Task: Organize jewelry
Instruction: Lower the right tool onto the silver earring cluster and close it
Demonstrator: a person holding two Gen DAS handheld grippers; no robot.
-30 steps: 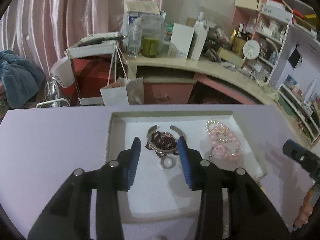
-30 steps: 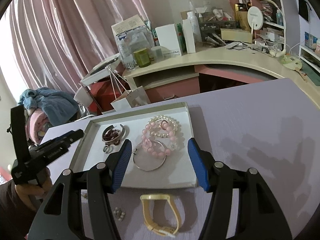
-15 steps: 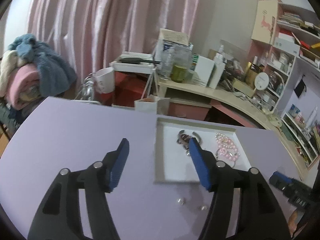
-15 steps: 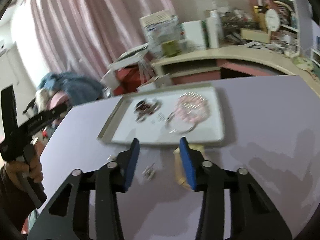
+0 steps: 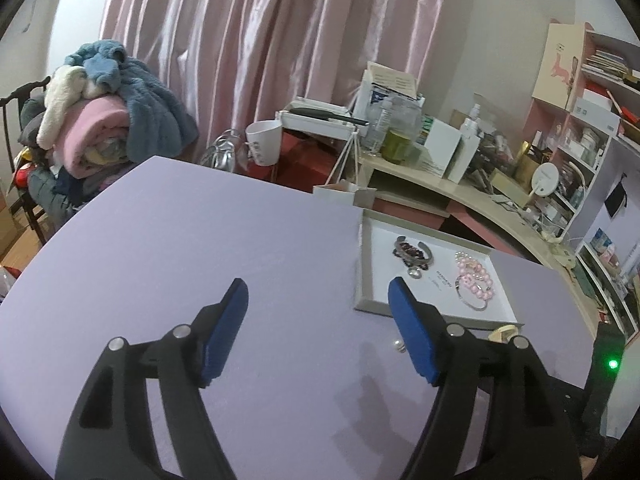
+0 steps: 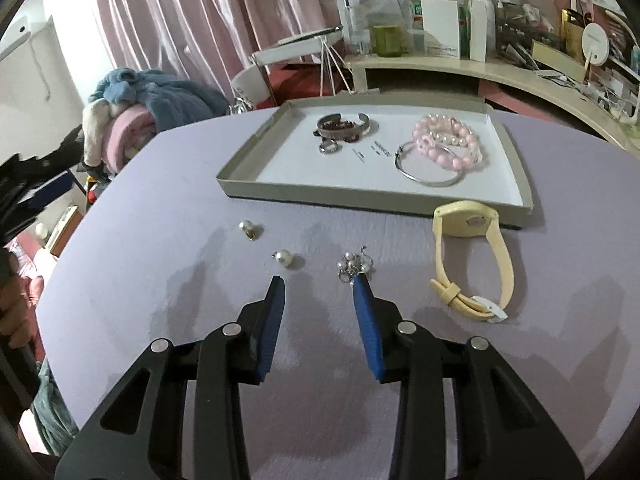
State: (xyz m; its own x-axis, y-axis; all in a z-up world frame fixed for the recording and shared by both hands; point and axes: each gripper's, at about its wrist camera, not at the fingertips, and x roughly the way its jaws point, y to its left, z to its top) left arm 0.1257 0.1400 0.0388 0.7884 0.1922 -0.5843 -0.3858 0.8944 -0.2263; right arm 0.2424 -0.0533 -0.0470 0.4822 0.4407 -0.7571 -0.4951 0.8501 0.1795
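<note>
reaching for the loose pearl cluster [image 6: 354,266], right claw [image 6: 319,290] apart and empty; next, close on it and carry it to the tray [image 6: 244,176].

A lived-in bedroom at home; pink curtains [image 5: 280,40] hang wall to wall; a chair [image 5: 24,152] is heaped with fleece blankets [image 5: 112,112]; a curved dressing desk [image 5: 460,196] is crowded with bottles and boxes, a round mirror [image 5: 544,178] among them; pink shelves [image 5: 592,120] hold books and cosmetics; a lilac table [image 5: 200,260] stands in front.
</note>
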